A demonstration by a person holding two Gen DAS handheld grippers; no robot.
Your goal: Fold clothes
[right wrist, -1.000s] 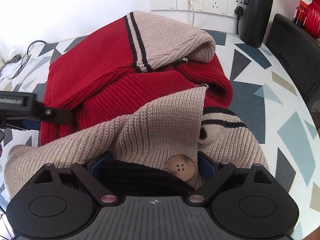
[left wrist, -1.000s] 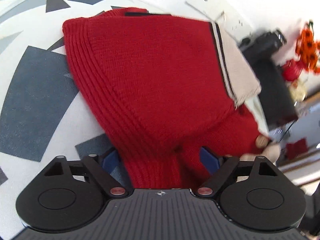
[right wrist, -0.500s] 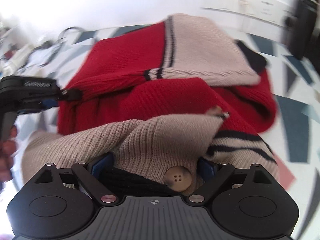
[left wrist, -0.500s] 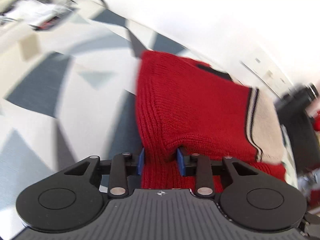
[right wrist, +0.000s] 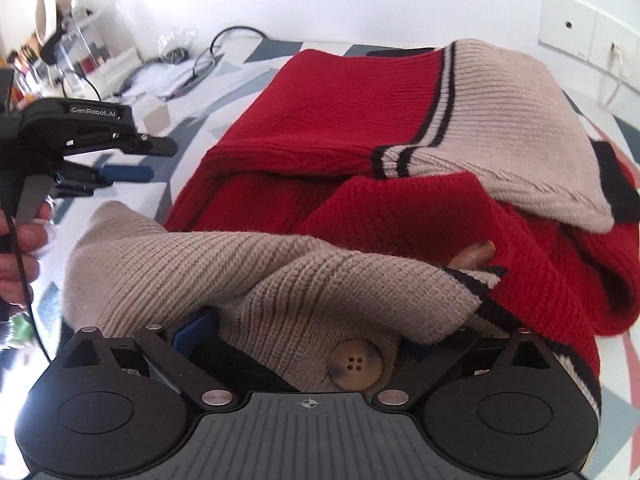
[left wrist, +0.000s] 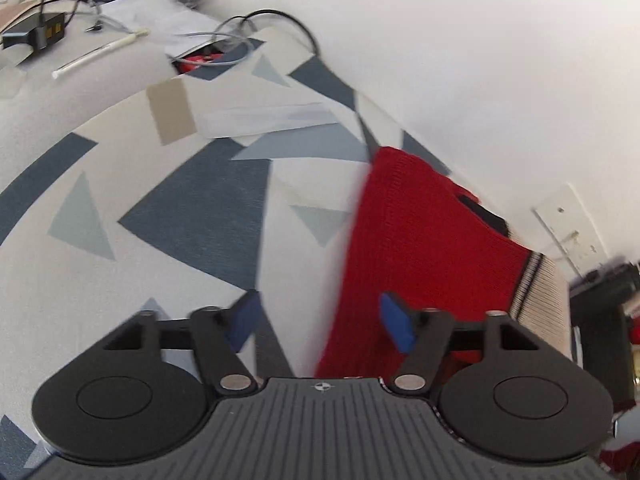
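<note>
A: Right hand-held gripper (right wrist: 308,330)?
B: Jaws spread wide; beige hem of the cardigan (right wrist: 360,152) with its button (right wrist: 354,365) bunched between them.
A: Left hand-held gripper (left wrist: 320,322)?
B: Spread, empty, above the patterned desk (left wrist: 192,216); right pad beside the red knit.
A: Farther?
B: Cardigan heaped mid-desk; cables (left wrist: 224,36) at the far edge.

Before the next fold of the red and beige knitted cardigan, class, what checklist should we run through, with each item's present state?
1. Left gripper open and free of cloth: ok.
2. Right gripper open around the red and beige knitted cardigan, beige edge between its fingers: ok.
3. Brown four-hole button clear of the blue fingers: cannot tell.
4. Cardigan lying flat: not ok, bunched.
5. Patterned table beside the cardigan free for folding: ok.
</note>
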